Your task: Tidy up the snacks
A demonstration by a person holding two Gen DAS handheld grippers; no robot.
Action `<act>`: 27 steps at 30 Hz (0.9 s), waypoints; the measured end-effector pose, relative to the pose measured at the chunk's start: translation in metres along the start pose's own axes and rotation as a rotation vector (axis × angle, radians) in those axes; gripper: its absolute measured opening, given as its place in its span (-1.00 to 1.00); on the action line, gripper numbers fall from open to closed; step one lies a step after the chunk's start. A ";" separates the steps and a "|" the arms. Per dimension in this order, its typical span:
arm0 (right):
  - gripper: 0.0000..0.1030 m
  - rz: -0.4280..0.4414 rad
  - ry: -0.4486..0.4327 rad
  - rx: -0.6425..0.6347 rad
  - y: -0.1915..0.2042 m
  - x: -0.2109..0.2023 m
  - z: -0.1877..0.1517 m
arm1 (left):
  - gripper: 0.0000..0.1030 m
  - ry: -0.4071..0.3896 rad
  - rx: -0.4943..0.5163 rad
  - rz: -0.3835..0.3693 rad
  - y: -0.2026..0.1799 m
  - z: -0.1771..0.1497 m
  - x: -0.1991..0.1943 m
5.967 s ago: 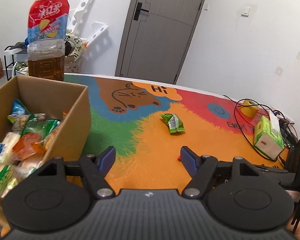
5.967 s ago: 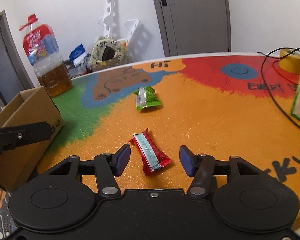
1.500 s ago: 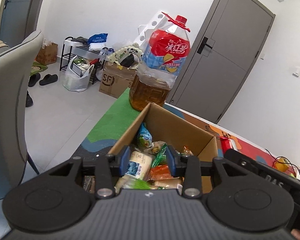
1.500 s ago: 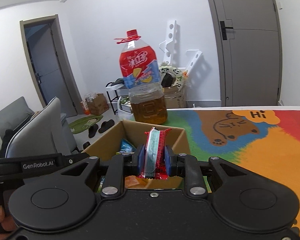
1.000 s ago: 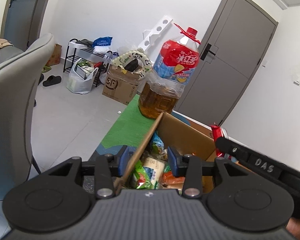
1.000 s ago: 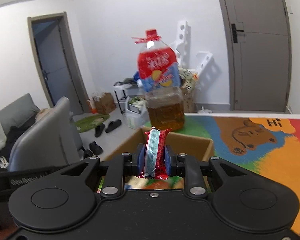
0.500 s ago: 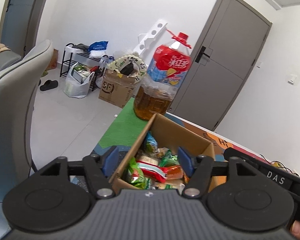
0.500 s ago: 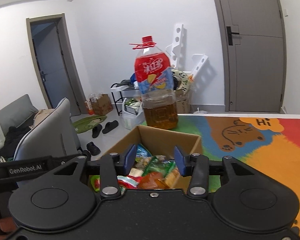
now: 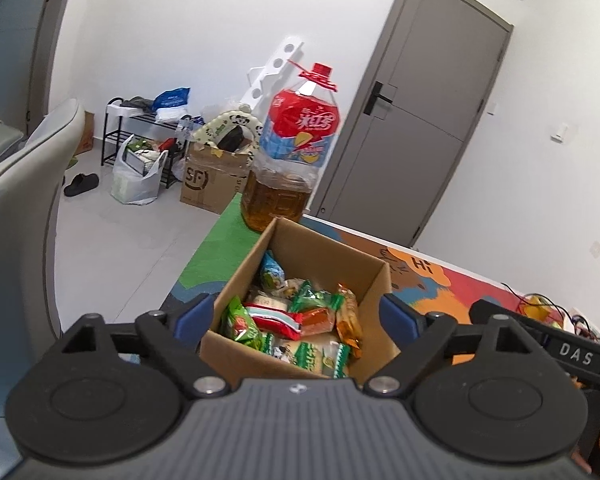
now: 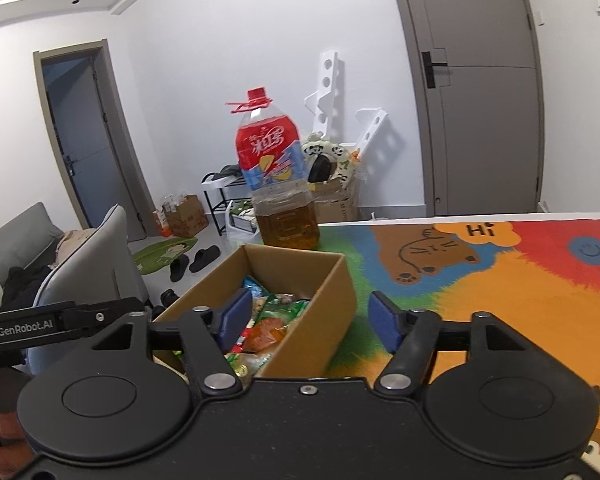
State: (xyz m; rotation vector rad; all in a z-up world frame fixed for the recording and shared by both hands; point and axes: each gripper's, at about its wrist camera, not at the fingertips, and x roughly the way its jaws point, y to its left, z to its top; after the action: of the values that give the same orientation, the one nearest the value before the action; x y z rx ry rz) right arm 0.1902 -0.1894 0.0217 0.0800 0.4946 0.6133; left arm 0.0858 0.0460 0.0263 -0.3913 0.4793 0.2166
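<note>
A brown cardboard box (image 9: 244,270) (image 10: 340,292) holds several snack packets, among them a red bar (image 9: 274,318) and a green packet (image 9: 240,326). My left gripper (image 9: 296,314) hangs over the box's near end, its jaws opening wide with nothing gripped between them. My right gripper (image 10: 306,316) hovers at the box's right side, its blue pads (image 10: 382,320) also opening, empty. The other tool's black arm (image 9: 540,344) (image 10: 60,326) shows at the edge of each view.
A large oil bottle (image 9: 288,164) (image 10: 278,196) with a red cap stands just behind the box. The box rests on a colourful mat (image 10: 500,280) near the table's left edge. A grey chair (image 9: 16,208) stands beside the table. Bags, boxes and slippers lie on the floor.
The right gripper let go of the red bar, which now lies in the box. Both grippers opened wider and drew back and slightly up from the box.
</note>
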 end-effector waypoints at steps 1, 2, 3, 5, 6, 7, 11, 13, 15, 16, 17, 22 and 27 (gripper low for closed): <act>0.36 -0.004 -0.001 0.001 -0.001 -0.004 -0.001 | 0.79 0.000 0.008 -0.007 -0.001 0.000 -0.002; 0.41 -0.007 -0.002 0.003 -0.003 -0.007 -0.001 | 0.80 0.000 0.015 -0.014 -0.002 -0.001 -0.004; 0.45 -0.012 -0.004 0.005 -0.004 -0.012 -0.002 | 0.81 0.000 0.021 -0.019 -0.004 -0.001 -0.007; 0.59 -0.021 -0.010 0.006 -0.006 -0.019 -0.003 | 0.83 0.001 0.036 -0.025 -0.006 -0.003 -0.012; 0.63 -0.025 -0.014 0.005 -0.007 -0.022 -0.003 | 0.85 0.001 0.047 -0.032 -0.008 -0.004 -0.015; 0.72 -0.027 -0.018 0.005 -0.007 -0.026 -0.004 | 0.86 0.002 0.063 -0.037 -0.010 -0.005 -0.018; 1.00 -0.042 -0.037 -0.012 -0.005 -0.042 -0.006 | 0.92 0.014 0.107 -0.028 -0.017 -0.009 -0.026; 1.00 -0.040 -0.040 -0.011 -0.006 -0.048 -0.007 | 0.92 0.027 0.126 -0.030 -0.018 -0.013 -0.030; 1.00 -0.039 -0.038 -0.009 -0.006 -0.055 -0.008 | 0.92 0.027 0.140 -0.021 -0.019 -0.016 -0.034; 1.00 -0.039 -0.038 -0.012 -0.006 -0.057 -0.008 | 0.92 0.025 0.146 -0.015 -0.020 -0.017 -0.036; 1.00 -0.038 -0.038 -0.016 -0.006 -0.060 -0.009 | 0.92 0.025 0.152 -0.010 -0.020 -0.018 -0.038; 1.00 -0.034 -0.040 -0.022 -0.008 -0.073 -0.012 | 0.93 0.028 0.186 0.004 -0.026 -0.021 -0.047; 1.00 -0.037 -0.041 -0.031 -0.009 -0.084 -0.015 | 0.93 0.026 0.224 0.011 -0.035 -0.025 -0.054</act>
State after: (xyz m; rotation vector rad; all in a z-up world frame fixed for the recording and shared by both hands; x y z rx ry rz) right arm 0.1285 -0.2460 0.0421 0.0542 0.4456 0.5816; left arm 0.0395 -0.0023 0.0434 -0.1723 0.5251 0.1665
